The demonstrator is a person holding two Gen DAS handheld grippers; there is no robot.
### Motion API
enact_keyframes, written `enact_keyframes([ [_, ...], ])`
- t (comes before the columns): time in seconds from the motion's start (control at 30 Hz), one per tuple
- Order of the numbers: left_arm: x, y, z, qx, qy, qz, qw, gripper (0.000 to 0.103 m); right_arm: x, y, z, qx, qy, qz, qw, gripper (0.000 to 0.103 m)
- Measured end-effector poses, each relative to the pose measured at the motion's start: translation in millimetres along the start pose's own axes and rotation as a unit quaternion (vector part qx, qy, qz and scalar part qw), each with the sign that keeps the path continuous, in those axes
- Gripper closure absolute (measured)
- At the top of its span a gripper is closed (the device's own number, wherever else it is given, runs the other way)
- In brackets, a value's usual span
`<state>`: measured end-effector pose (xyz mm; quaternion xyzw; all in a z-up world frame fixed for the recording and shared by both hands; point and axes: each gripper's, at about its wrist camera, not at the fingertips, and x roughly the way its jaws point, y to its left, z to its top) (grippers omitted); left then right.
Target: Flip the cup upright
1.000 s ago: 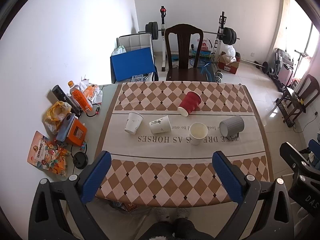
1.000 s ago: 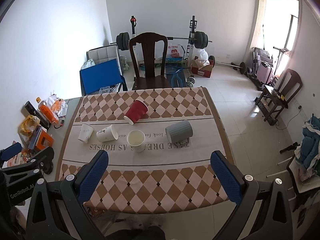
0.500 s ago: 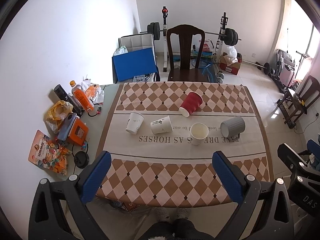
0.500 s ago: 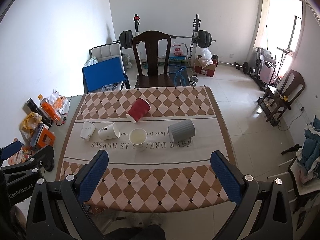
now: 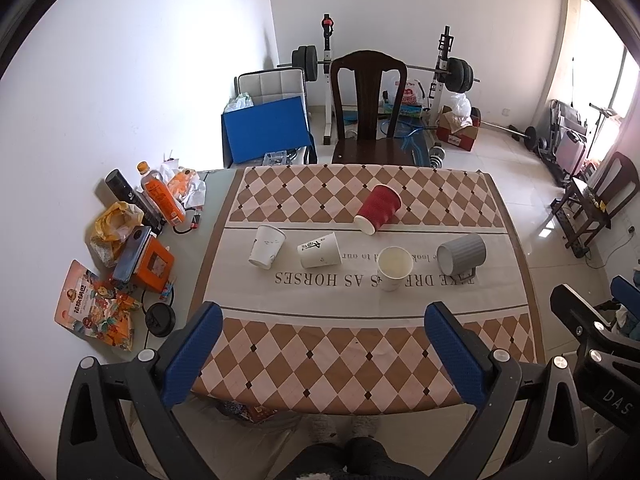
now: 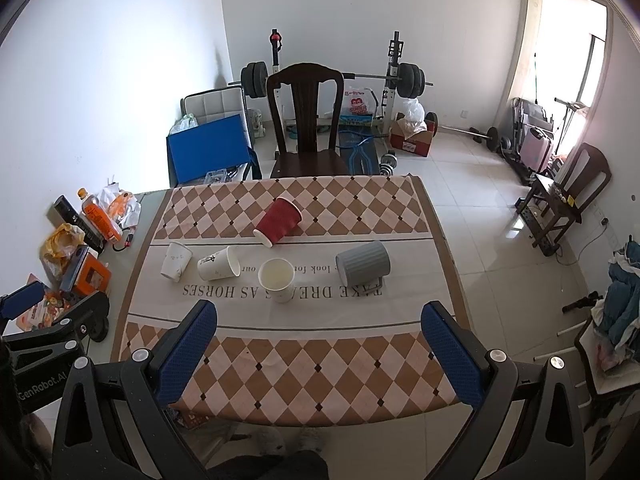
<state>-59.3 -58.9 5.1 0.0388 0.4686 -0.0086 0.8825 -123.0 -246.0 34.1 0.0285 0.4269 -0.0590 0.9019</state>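
Note:
Several cups sit on the checkered tablecloth [image 5: 320,352]. A red ribbed cup [image 5: 378,209] [image 6: 279,221] lies on its side at the back. A white cup with black writing [image 5: 319,250] [image 6: 218,263] lies on its side. A plain white cup [image 5: 267,246] [image 6: 176,261] stands tilted at the left. A white cup [image 5: 394,268] [image 6: 277,279] stands upright, mouth up. A grey ribbed mug [image 5: 461,254] [image 6: 363,263] lies on its side at the right. My left gripper [image 5: 322,344] and right gripper [image 6: 318,340] are open and empty, high above the table's near edge.
Snack bags, an orange bottle [image 5: 160,194] and boxes clutter the table's left strip. A dark wooden chair [image 5: 368,112] stands behind the table, with a weight rack [image 5: 384,68] further back. Each gripper shows at the edge of the other's view.
Both views have shifted slightly, as the grippers drift a little back and up. The cups have not moved.

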Motion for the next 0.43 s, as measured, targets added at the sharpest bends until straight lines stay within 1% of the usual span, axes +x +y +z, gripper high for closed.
enact_keyframes([
  [0.3, 0.3, 1.3, -1.1, 0.0, 0.0, -0.003, 1.0, 0.0, -0.1, 1.0, 0.0, 0.0, -0.001, 0.0, 1.0, 0.0],
  [0.43, -2.9, -3.9, 0.3, 0.0, 0.001, -0.005, 1.0, 0.0, -0.3, 1.3, 0.1, 0.0, -0.001, -0.001, 1.0, 0.0],
])
